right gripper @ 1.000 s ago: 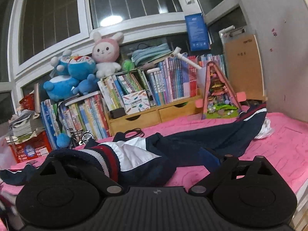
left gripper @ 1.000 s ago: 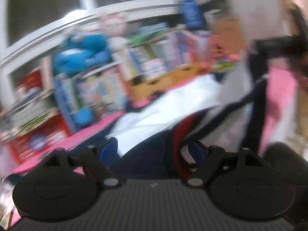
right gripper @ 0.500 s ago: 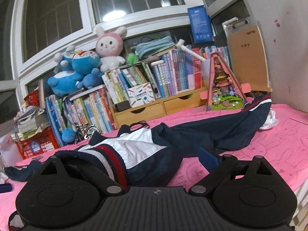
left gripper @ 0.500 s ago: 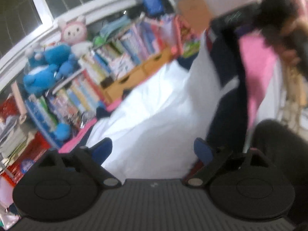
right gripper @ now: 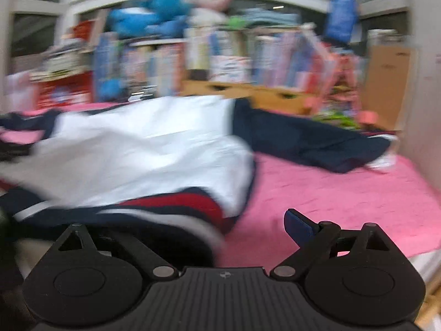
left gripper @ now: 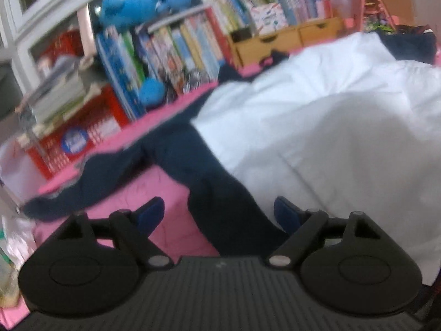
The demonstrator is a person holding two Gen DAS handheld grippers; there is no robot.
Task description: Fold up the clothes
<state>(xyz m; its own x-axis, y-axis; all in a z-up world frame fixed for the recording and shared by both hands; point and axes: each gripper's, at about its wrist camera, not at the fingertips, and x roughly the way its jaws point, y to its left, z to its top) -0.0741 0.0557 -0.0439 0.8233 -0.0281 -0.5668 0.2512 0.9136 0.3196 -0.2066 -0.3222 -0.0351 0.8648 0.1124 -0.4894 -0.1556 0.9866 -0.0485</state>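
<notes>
A navy and white jacket (left gripper: 317, 127) lies spread across a bed covered with a pink sheet (right gripper: 344, 193), its white panel facing up and one navy sleeve (right gripper: 311, 143) stretched toward the wall on the right. In the left wrist view, the left gripper (left gripper: 219, 213) hangs low over the jacket with its jaws apart; a dark navy sleeve (left gripper: 220, 207) runs between the two blue fingertips (left gripper: 151, 215), though the blur hides whether either one touches the cloth. In the right wrist view, the right gripper (right gripper: 220, 234) sits at the jacket's striped hem (right gripper: 176, 207), a band of red, white and navy. Its right fingertip (right gripper: 299, 226) stands clear over the pink sheet, while the left one is hidden under the hem; the jaws are wide and clamp nothing that can be seen. Behind the bed, rows of books (left gripper: 193, 47) and blue plush toys (right gripper: 148, 19) line the windowsill. Both views are blurred.
</notes>
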